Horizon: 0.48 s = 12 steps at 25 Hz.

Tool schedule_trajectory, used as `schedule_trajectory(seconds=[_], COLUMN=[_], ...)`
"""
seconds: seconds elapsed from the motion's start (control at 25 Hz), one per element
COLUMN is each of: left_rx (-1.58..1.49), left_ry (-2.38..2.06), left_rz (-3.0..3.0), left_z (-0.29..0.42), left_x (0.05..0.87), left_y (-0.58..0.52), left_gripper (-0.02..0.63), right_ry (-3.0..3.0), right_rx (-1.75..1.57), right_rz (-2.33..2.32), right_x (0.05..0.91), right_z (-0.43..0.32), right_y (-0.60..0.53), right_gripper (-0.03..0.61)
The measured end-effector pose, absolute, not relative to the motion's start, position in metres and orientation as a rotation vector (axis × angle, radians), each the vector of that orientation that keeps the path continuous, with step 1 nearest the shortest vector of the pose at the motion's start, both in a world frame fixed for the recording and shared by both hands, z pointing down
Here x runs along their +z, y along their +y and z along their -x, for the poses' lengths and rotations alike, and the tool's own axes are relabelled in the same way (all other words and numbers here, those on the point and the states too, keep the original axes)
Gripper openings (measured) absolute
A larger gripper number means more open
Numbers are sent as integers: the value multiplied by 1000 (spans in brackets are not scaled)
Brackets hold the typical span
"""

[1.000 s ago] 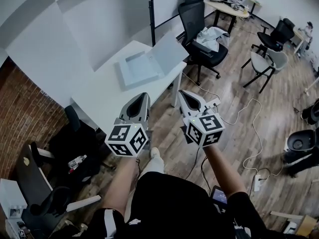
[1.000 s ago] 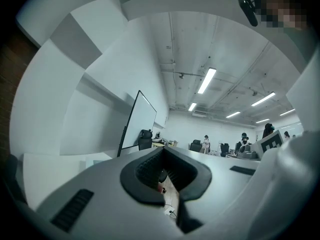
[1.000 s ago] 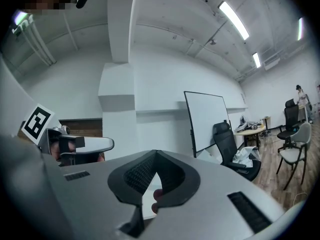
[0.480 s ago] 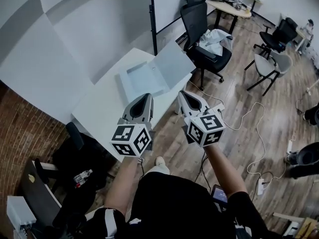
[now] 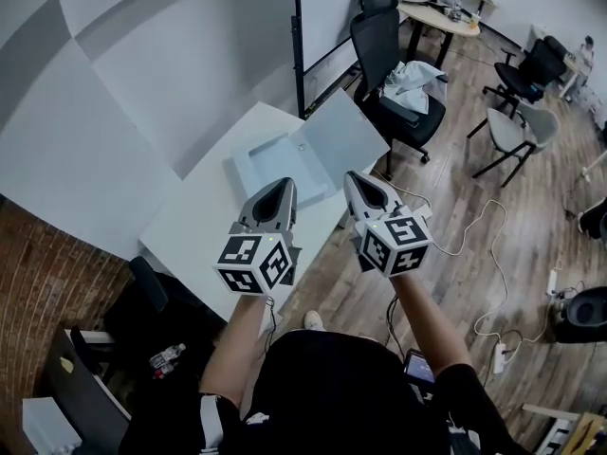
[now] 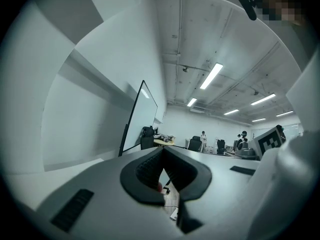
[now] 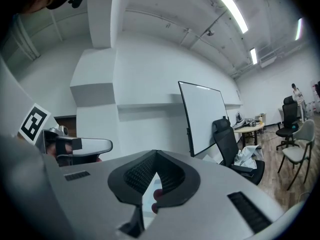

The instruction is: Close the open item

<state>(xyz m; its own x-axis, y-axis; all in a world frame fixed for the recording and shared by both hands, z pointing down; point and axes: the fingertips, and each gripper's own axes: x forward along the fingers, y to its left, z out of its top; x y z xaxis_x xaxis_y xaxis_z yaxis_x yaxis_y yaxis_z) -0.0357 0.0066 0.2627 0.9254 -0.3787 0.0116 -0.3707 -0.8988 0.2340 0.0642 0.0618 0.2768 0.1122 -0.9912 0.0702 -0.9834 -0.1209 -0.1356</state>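
We hold both grippers near the table (image 5: 190, 221), not touching it. Left gripper (image 5: 281, 186) and right gripper (image 5: 355, 176) both have jaws pinched together, nothing between. The open box (image 5: 270, 154) sits at the table's far end, lid (image 5: 337, 133) flung out by the edge. Likely risks: closed tips skate off the lid, or a push slides the box off.

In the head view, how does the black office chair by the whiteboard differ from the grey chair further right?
The black office chair has a tall back and a star-shaped rolling base, while the grey chair has a low back and thin straight legs. The black office chair carries a heap of pale cloth on its seat, whereas the grey chair's seat is bare. Both stand on the wood floor with nobody sitting in them.
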Motion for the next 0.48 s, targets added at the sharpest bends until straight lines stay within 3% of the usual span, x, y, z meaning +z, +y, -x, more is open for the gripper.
schedule_trajectory(seconds=[0.48], left_rx=[-26], left_ry=[-531], left_rz=[-2805], left_z=[38], left_x=[283], left_y=[-28], left_gripper=[9], right_ry=[2052], right_rx=[-260], right_rz=[2349], right_x=[294], right_z=[-62], right_y=[28], right_gripper=[38])
